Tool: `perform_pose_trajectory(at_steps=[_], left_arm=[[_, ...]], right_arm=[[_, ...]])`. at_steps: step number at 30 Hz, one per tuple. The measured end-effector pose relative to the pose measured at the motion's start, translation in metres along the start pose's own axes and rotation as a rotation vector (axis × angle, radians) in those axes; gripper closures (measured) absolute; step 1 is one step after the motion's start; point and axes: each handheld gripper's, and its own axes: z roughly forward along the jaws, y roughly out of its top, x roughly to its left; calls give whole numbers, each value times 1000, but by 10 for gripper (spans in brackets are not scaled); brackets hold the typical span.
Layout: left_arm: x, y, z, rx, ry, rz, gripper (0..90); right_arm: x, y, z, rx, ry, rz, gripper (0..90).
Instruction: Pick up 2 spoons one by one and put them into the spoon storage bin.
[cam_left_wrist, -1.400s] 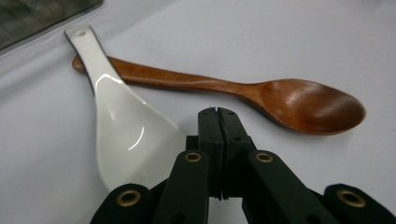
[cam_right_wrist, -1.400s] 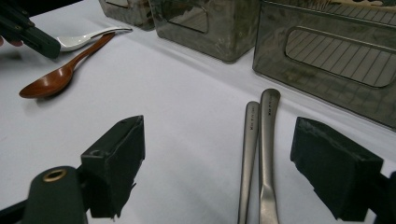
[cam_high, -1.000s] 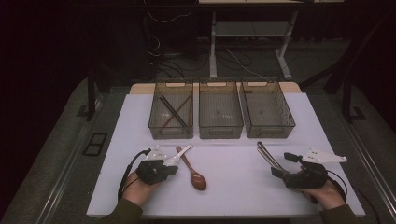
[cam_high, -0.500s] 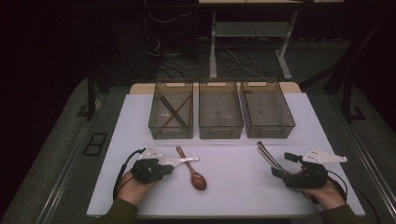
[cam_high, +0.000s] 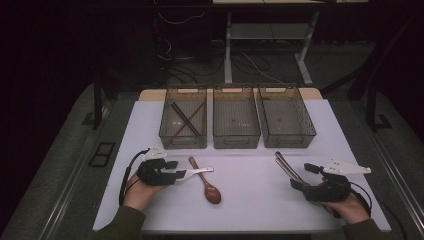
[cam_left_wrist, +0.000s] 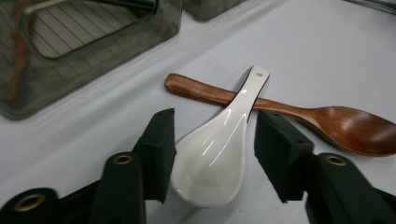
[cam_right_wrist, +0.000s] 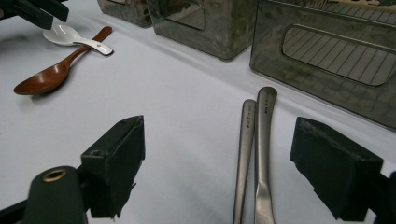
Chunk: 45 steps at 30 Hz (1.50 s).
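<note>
The left gripper (cam_left_wrist: 210, 140) has just been opening – its jaws flank the white spoon (cam_left_wrist: 217, 144) without pressing it. Bowl nearest, its handle runs away across the wooden spoon (cam_left_wrist: 299, 114), which lies crosswise before the left bin (cam_high: 183, 125).

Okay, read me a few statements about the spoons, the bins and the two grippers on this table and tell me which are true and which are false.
1. The white spoon lies across the wooden spoon. True.
2. The left gripper is clamped on the white spoon. False: its jaws have just been opening, pads clear of it.
3. The left bin holds chopsticks. True.
4. The right gripper holds a wooden spoon. False: it is open around two metal handles.
5. There are four bins. False: three.
</note>
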Motion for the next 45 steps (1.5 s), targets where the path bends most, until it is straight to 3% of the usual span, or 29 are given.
perform_pose_trajectory(at_steps=[6,22,32,34,41,45], left_arm=[[3,-3,5,46,4,13,406],[5,-8,9,76,13,4,406],[-3,-9,8,104,27,70,431],[-4,-9,8,108,22,91,455],[-9,-9,9,115,-12,104,583],[-13,-8,10,131,8,140,602]], right_arm=[[0,0,0,-1,-1,2,172],[-1,0,-1,-4,-1,-1,173],[-1,0,-2,-5,-2,3,173],[-1,0,-2,-4,-3,3,173],[-1,0,-2,-5,-2,2,173],[-1,0,-1,-4,-4,1,173]])
